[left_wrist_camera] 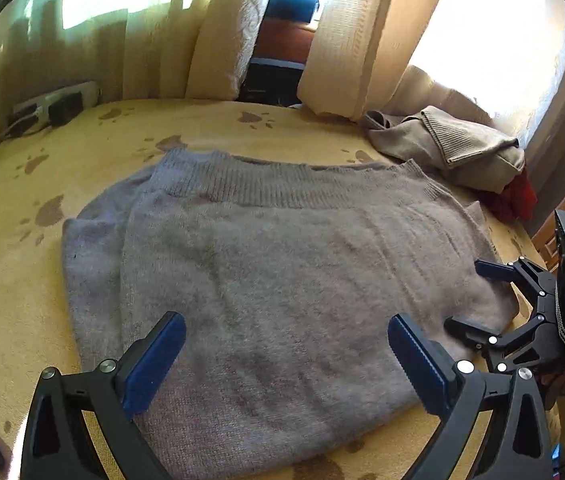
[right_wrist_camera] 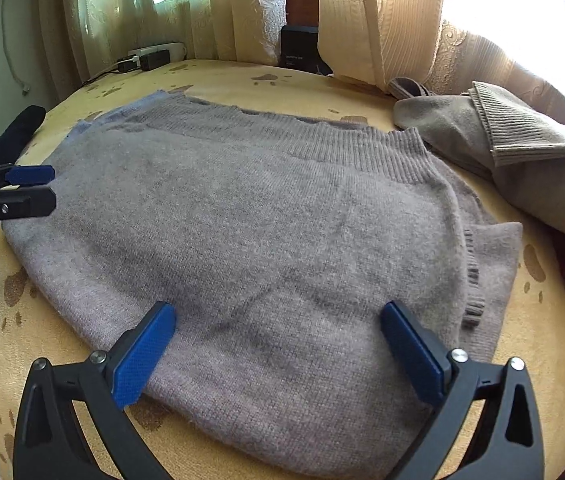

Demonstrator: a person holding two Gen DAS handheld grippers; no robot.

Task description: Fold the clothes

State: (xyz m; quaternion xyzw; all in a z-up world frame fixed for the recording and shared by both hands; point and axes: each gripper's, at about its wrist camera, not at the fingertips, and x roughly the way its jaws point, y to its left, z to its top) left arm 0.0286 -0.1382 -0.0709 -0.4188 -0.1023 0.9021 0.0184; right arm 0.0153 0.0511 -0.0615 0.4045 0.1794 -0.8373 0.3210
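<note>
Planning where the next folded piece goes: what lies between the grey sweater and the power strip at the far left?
Only bare yellow paw-print blanket lies between the grey sweater and the power strip; both wrist views show it.

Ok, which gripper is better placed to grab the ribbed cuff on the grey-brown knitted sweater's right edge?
Right. The right gripper hangs open beside the ribbed cuff of the grey-brown knitted sweater; the left gripper is at its opposite edge.
</note>
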